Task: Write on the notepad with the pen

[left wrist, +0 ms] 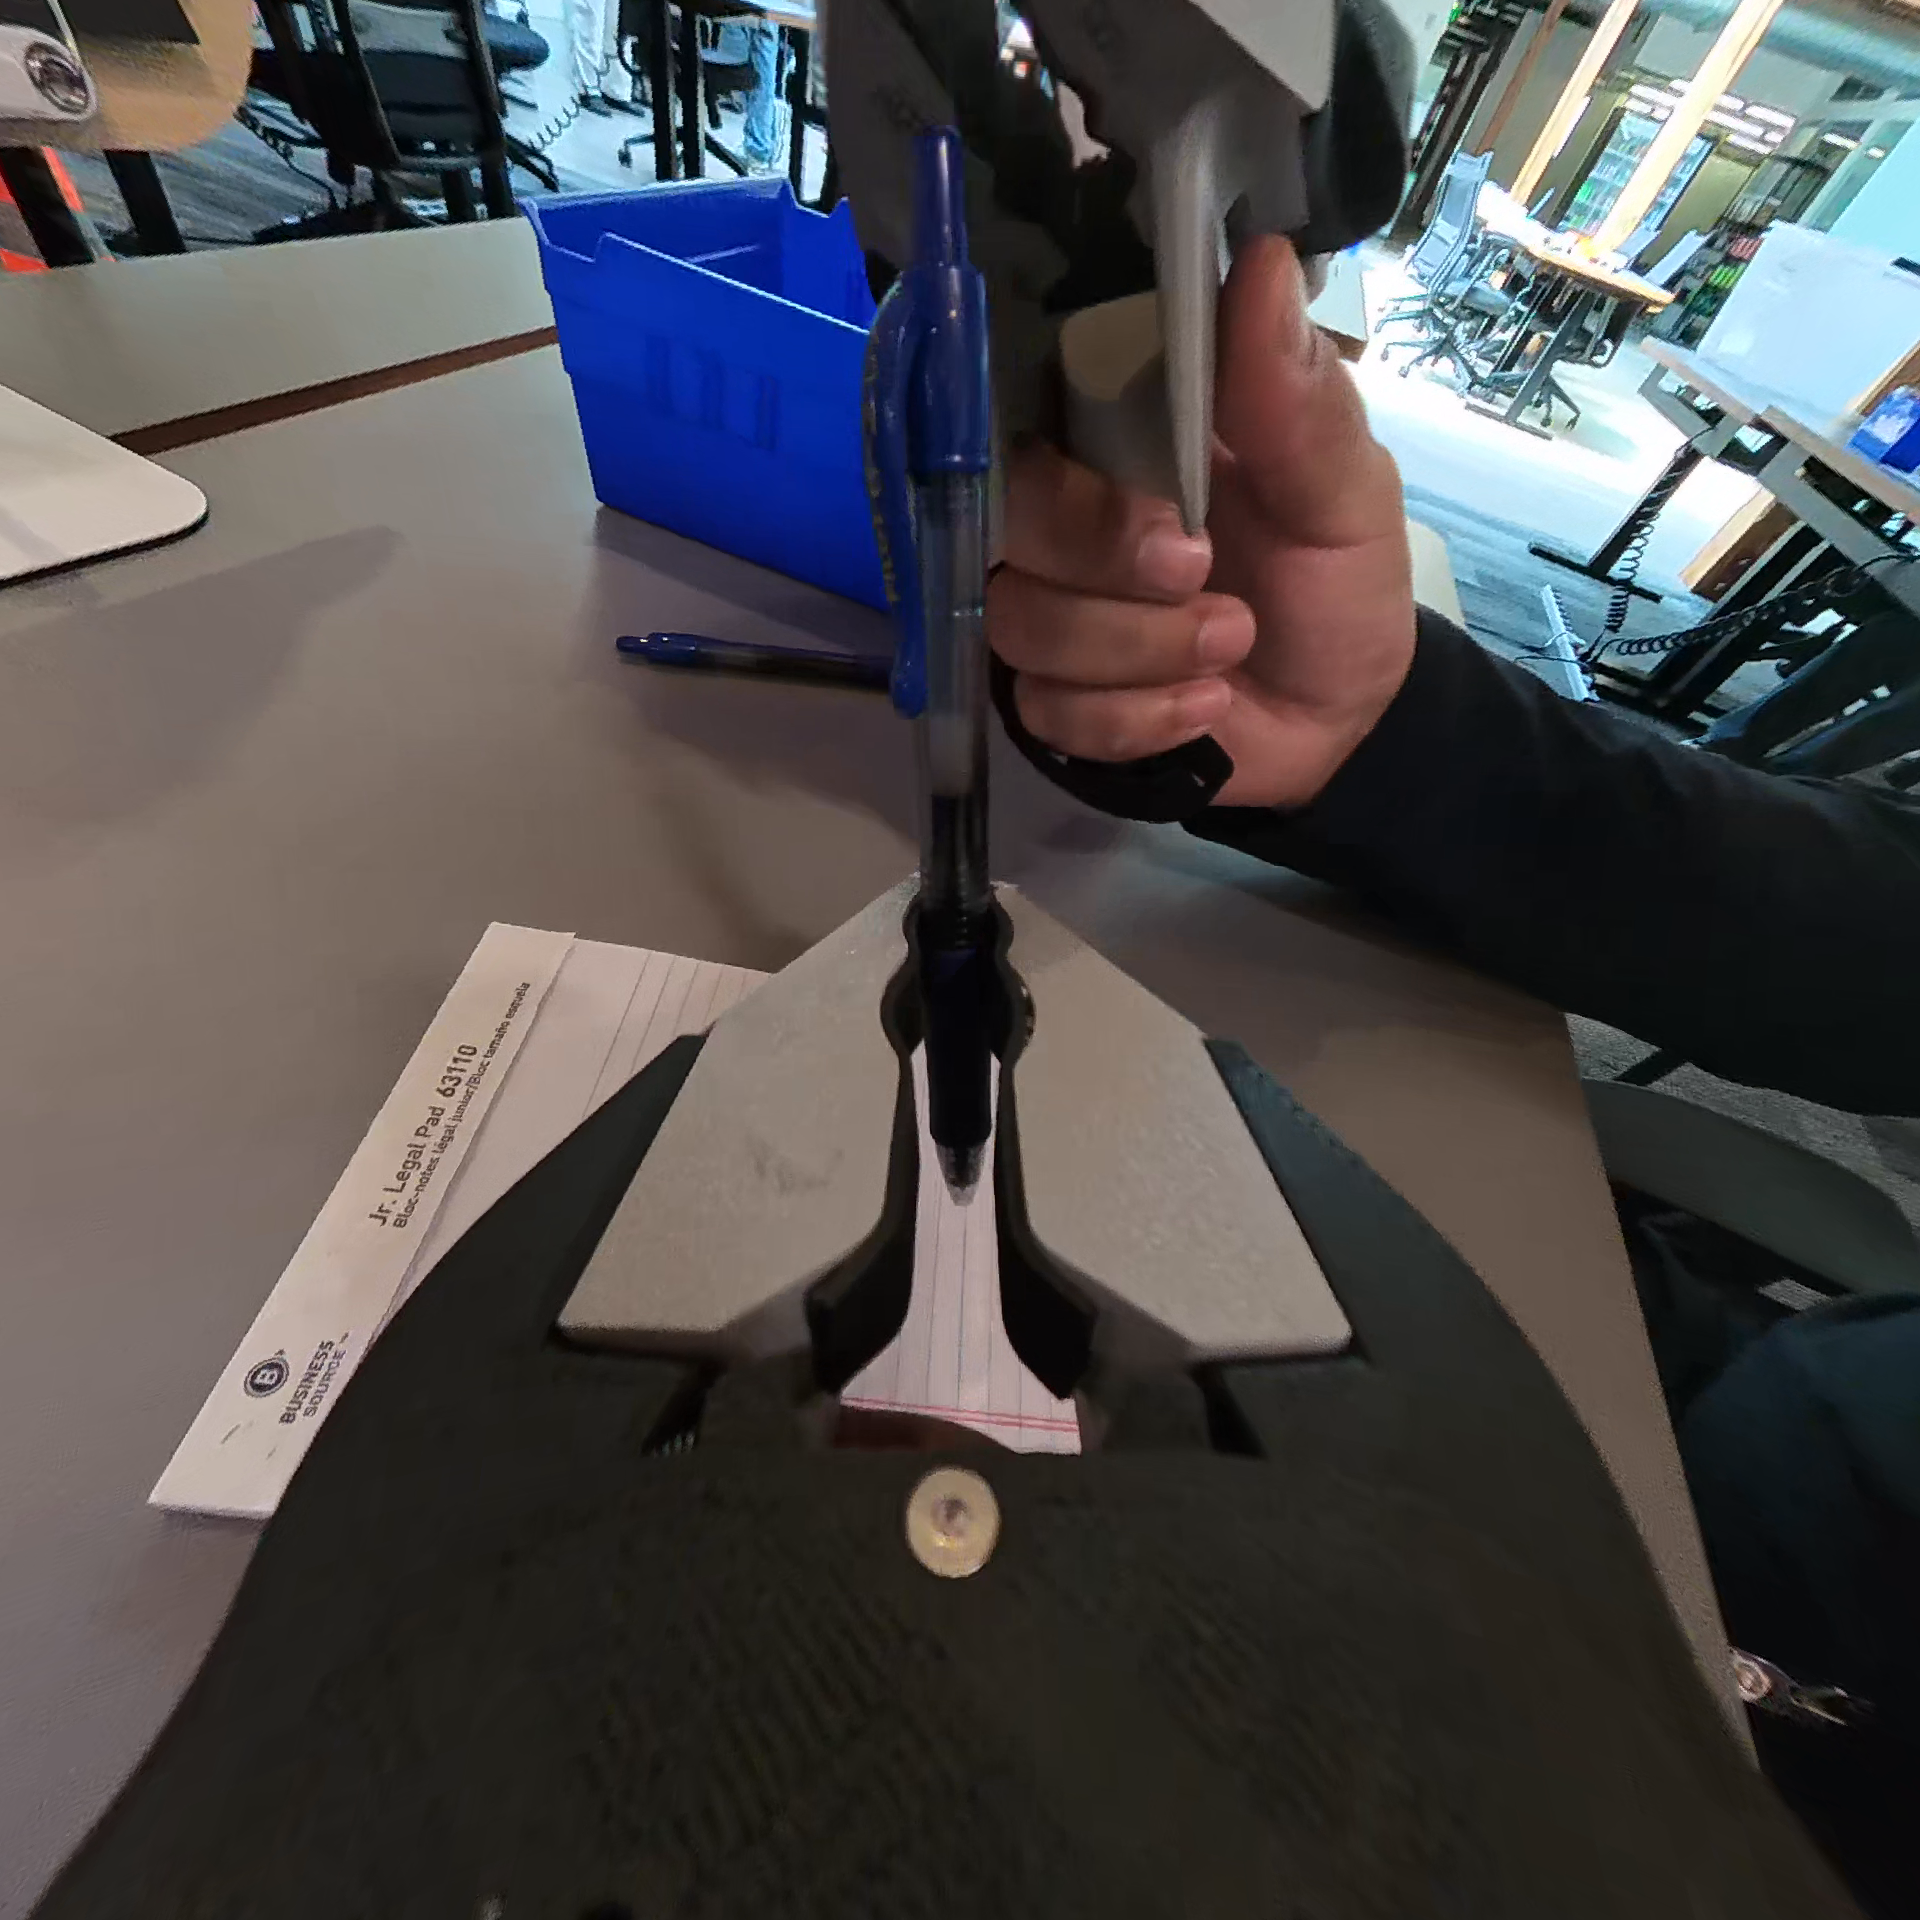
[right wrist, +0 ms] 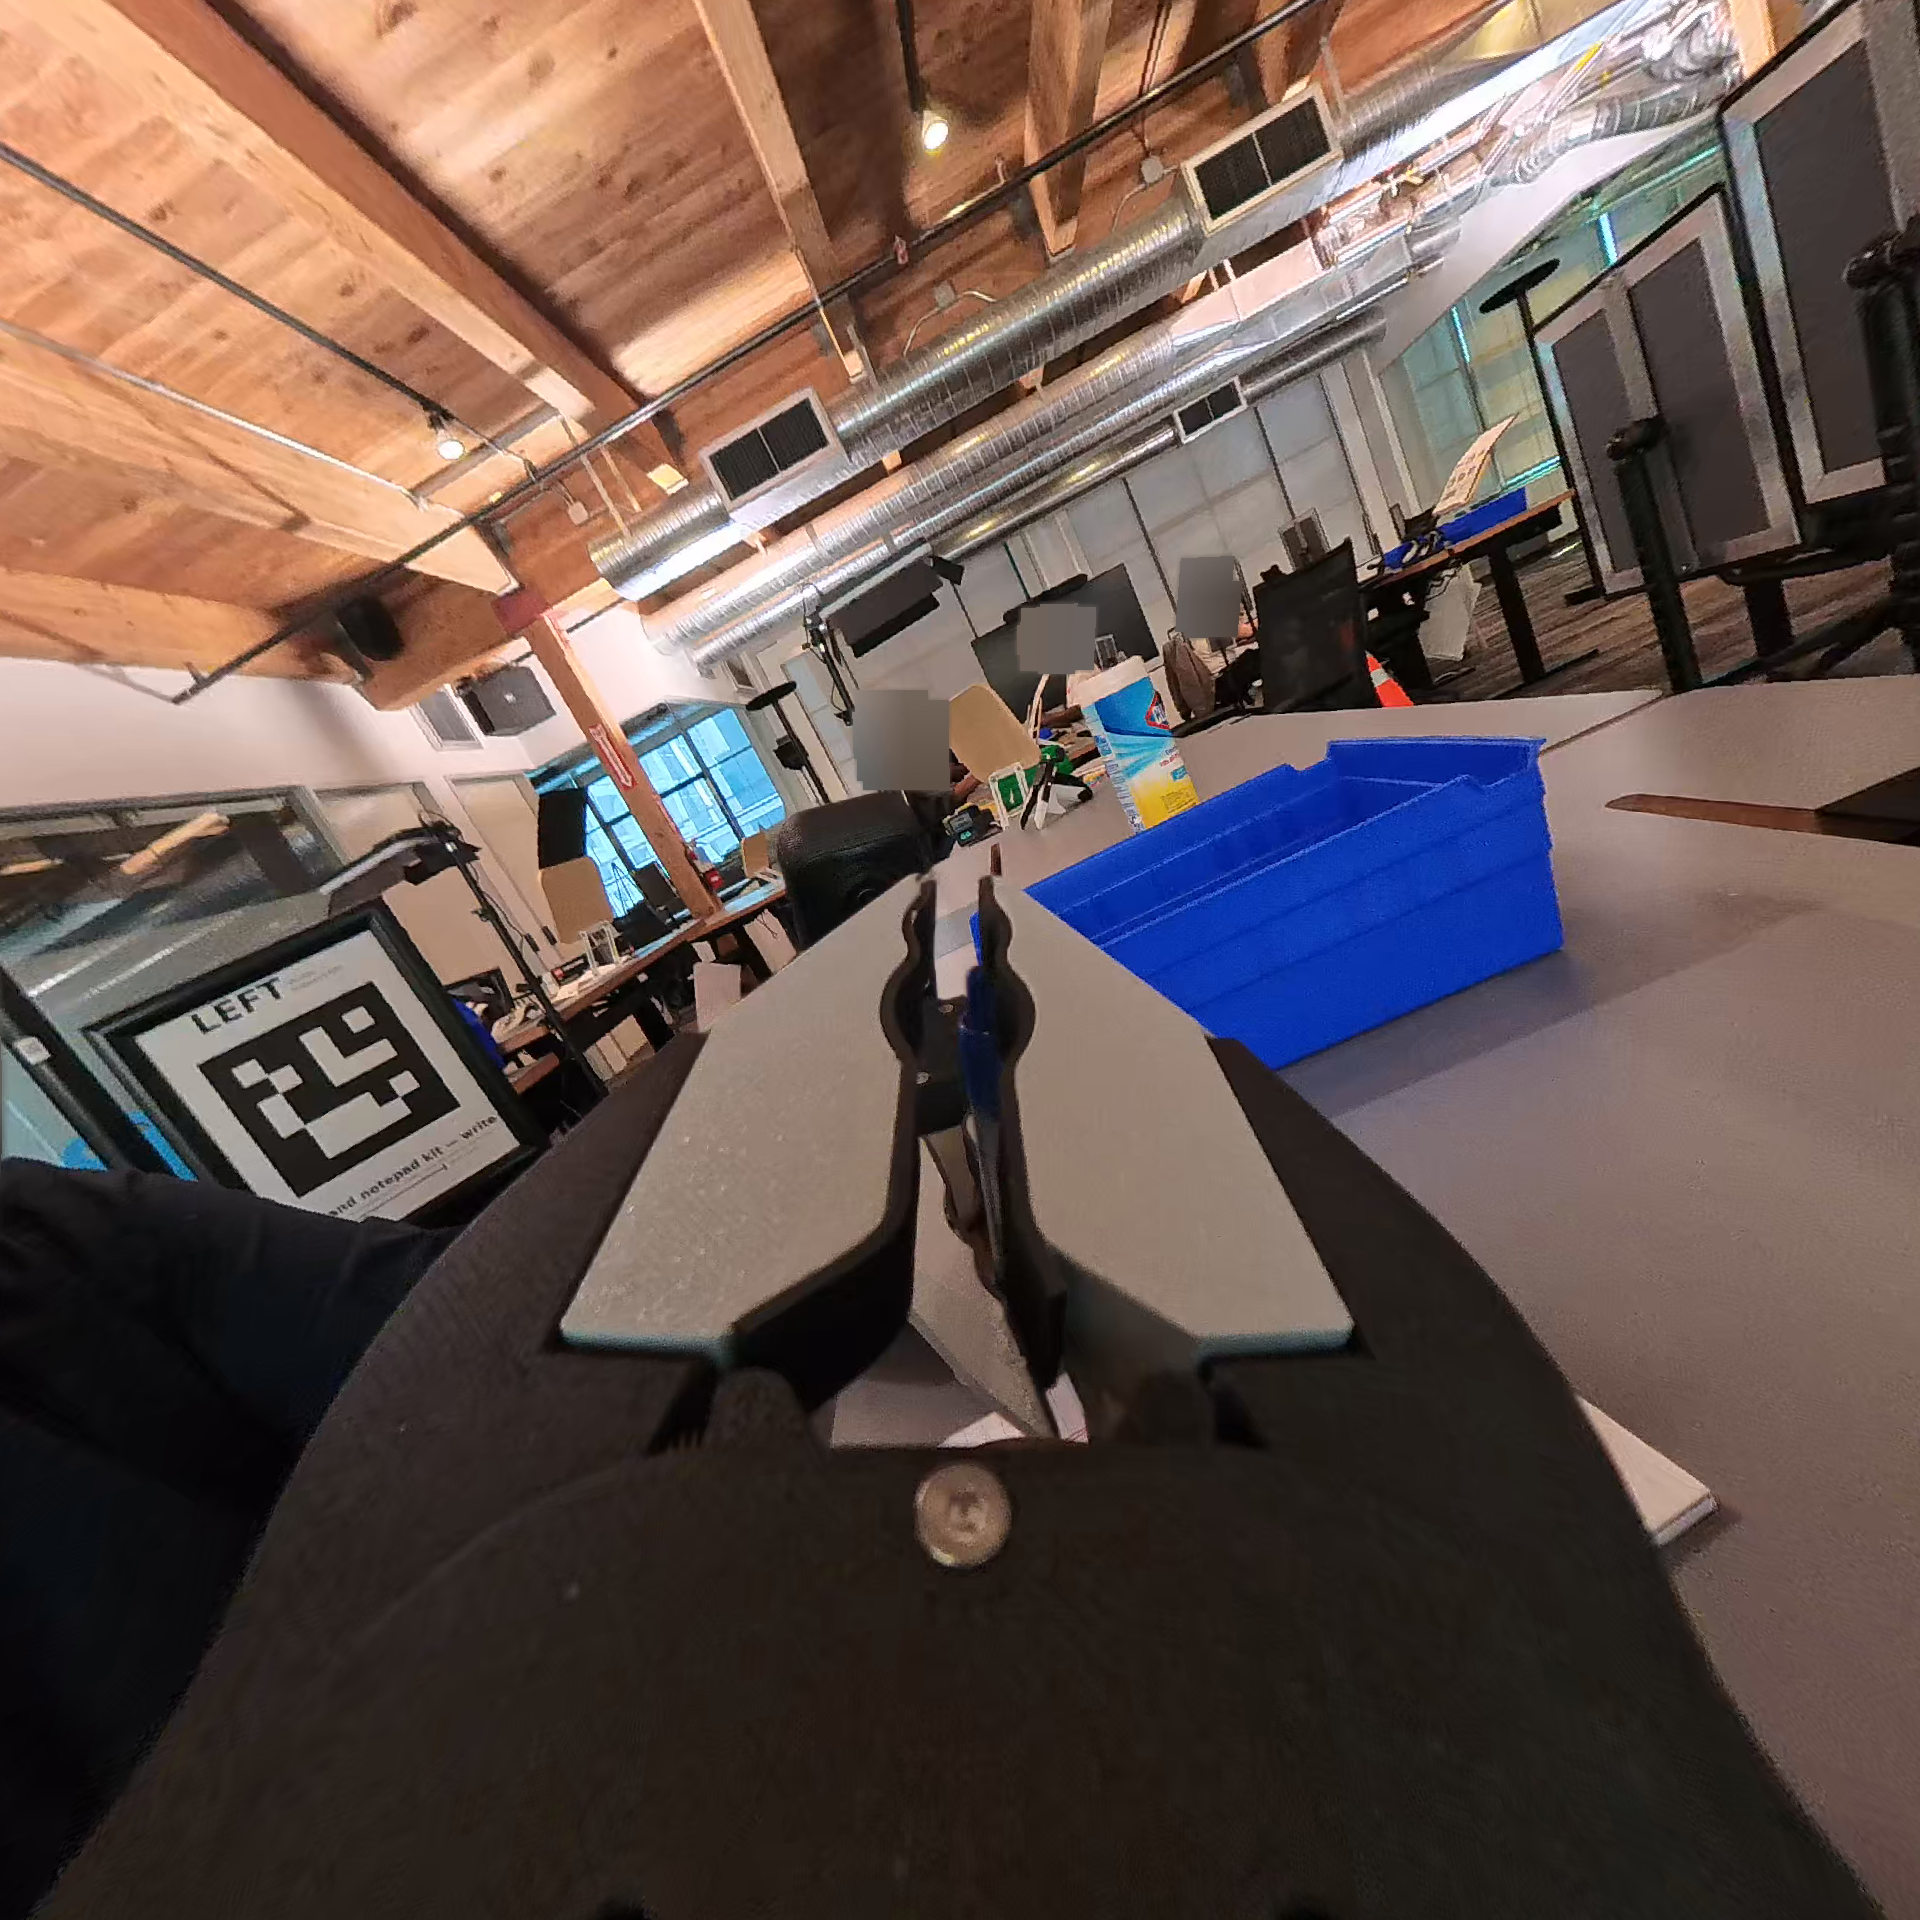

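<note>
The pen (left wrist: 951,665) is a blue retractable one with a clear ribbed barrel, a dark rubbery grip and a blue clip, and it stands nearly upright with its tip pointing down just above the ruled white sheet of the notepad (left wrist: 966,1299). The left gripper (left wrist: 954,966) clamps the pen's dark grip section between its flat grey fingers (left wrist: 790,1122), whose black inner pads curve around the barrel, so its jaws stand narrow with the pen pinched between them. The notepad lies flat on the matte grey table (left wrist: 312,790), its white binding strip bearing dark print along the left edge. Behind the pen, a hand (left wrist: 1226,582) in a dark sleeve grips the handle of the right gripper, which is raised above the table. In the right wrist view the right gripper (right wrist: 956,904) shows its grey fingers close together with only a thin gap, and a sliver of blue shows between them; I cannot tell whether it grips anything. A second blue pen (left wrist: 748,652) lies on the table in front of a glossy blue plastic bin (left wrist: 707,374) with stepped walls.
</note>
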Demonstrator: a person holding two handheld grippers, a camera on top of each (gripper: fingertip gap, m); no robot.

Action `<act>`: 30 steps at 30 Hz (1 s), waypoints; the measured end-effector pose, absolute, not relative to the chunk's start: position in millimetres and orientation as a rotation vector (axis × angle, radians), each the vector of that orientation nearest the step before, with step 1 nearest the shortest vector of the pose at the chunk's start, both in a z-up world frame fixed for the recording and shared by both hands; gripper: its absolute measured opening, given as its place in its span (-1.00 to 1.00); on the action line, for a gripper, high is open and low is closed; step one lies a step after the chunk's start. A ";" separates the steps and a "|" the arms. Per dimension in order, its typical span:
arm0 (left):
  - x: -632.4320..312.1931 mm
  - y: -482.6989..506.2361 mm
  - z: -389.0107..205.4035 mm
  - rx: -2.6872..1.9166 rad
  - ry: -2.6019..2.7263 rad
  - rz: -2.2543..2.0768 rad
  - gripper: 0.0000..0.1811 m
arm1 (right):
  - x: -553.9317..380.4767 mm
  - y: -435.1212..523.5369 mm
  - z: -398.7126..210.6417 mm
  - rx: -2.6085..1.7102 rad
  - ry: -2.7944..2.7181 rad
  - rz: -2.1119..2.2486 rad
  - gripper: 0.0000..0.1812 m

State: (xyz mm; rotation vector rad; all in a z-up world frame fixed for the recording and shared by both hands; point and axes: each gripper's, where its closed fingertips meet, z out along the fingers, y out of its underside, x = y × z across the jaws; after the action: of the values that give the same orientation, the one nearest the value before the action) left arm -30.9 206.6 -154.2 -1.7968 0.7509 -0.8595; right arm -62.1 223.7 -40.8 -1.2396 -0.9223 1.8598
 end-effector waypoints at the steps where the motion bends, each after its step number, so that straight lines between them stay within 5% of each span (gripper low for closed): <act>1: -31.3 207.0 -154.7 -1.799 0.749 -0.858 -0.95 | -64.1 222.0 -41.8 -1.241 -0.937 1.841 -0.96; 30: -33.1 209.3 -154.1 -1.797 0.743 -0.809 -0.96 | -79.2 227.8 -61.5 -1.330 -0.931 1.648 -1.00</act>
State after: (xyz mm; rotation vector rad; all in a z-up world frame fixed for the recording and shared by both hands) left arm -33.1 209.3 -154.1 -1.7967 0.7426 -0.8089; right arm -79.2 227.8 -61.5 -1.3301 -0.9311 1.6478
